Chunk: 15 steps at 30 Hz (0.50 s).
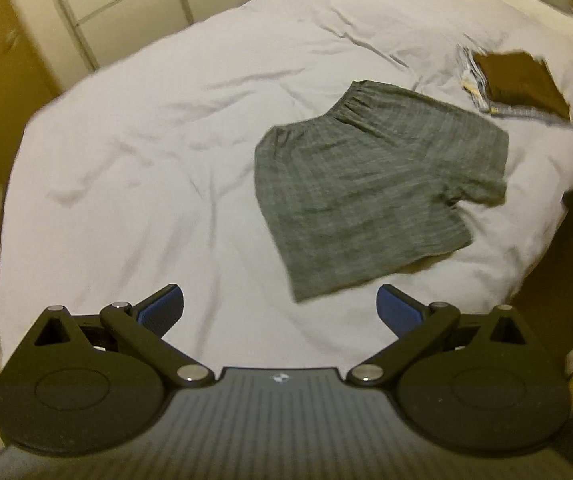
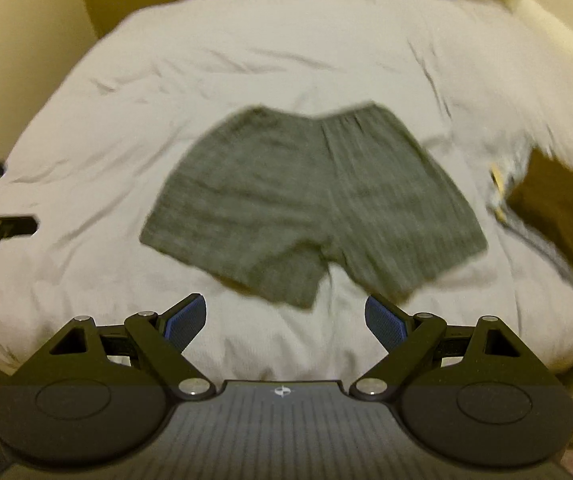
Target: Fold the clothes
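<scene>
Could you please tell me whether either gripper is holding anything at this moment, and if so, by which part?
Nothing is held. The left gripper and right gripper are both open above the bed, short of the grey shorts lying flat.

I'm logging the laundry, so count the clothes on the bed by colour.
Grey: 1, the shorts, spread flat.
Brown: 1, folded item on top of the pile.
Light patterned: 1, folded item under it; more may be hidden.
Total: 3 visible.

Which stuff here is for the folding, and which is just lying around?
For the folding:
grey shorts, spread flat
left hand-held gripper, open
right hand-held gripper, open
white bed cover

Just lying around:
brown folded cloth on a patterned pile
</scene>
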{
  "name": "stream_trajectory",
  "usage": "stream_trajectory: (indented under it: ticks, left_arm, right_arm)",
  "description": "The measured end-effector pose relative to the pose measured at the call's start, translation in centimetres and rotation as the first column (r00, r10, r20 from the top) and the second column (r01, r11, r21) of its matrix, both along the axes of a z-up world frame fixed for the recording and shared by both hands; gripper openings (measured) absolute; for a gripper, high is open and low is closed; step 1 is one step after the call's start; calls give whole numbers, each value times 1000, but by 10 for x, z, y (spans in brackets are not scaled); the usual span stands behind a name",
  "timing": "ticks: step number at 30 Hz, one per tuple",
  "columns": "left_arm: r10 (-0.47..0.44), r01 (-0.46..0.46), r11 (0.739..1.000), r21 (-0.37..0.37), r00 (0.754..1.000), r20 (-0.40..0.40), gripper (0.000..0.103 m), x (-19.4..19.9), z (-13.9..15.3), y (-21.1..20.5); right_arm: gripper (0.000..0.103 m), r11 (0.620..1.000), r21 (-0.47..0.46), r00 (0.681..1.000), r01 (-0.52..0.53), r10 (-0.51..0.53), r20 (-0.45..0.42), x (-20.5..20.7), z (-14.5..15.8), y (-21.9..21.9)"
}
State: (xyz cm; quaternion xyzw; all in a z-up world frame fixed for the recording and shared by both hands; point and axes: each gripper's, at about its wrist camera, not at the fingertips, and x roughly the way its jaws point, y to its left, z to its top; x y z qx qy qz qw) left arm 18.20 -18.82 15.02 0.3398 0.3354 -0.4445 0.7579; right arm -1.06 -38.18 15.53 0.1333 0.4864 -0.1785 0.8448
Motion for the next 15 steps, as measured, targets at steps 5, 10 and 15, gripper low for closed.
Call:
stream_trajectory:
  ticks: [5, 10, 15]
  left_arm:
    - [-253, 242, 966, 91, 958, 135, 101, 51, -25, -21]
    - [-439, 414, 895, 163, 882, 168, 101, 99, -53, -45]
    - [-522, 496, 849, 181, 840, 149, 101, 135, -79, -57]
  right_arm:
    - [75, 994, -39, 995, -100, 100, 6, 40, -20, 26]
    - [56, 986, -27, 986, -165, 164, -15, 99, -57, 56]
    - [51, 966, -65, 968, -249, 247, -38, 166, -111, 91]
